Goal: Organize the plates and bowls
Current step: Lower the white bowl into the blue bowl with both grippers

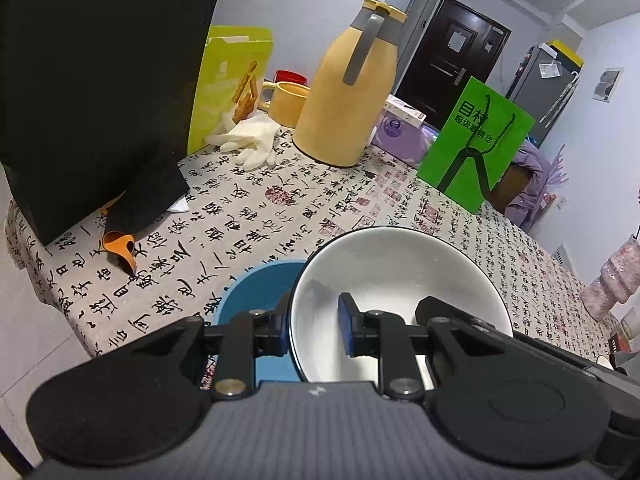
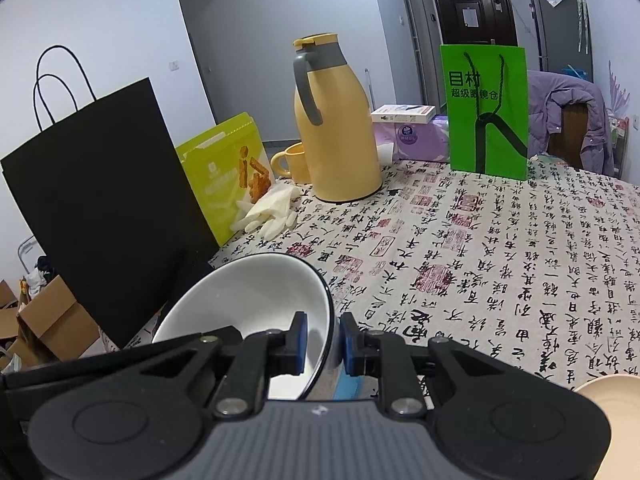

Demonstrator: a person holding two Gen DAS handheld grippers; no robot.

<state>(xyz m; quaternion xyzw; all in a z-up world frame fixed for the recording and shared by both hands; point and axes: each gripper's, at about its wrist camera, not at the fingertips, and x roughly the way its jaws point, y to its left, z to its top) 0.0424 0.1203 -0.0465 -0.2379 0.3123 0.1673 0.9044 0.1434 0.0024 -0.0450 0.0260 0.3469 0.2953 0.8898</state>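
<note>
2 grippers clamp 1 white ceramic bowl with a dark rim [image 1: 400,280], jaws nearly closed on opposite sides of its rim: left gripper [image 1: 316,326], right gripper [image 2: 323,346]. Bowl sits tilted just above a blue bowl [image 1: 260,292]. Surface: table under calligraphy-print cloth [image 2: 500,248]. On it: black paper bag [image 2: 104,200], yellow thermos jug [image 2: 334,128], green paper bag [image 2: 486,112], white gloves [image 1: 250,140]. Room: pale walls, dark door [image 2: 474,12] behind.
</note>
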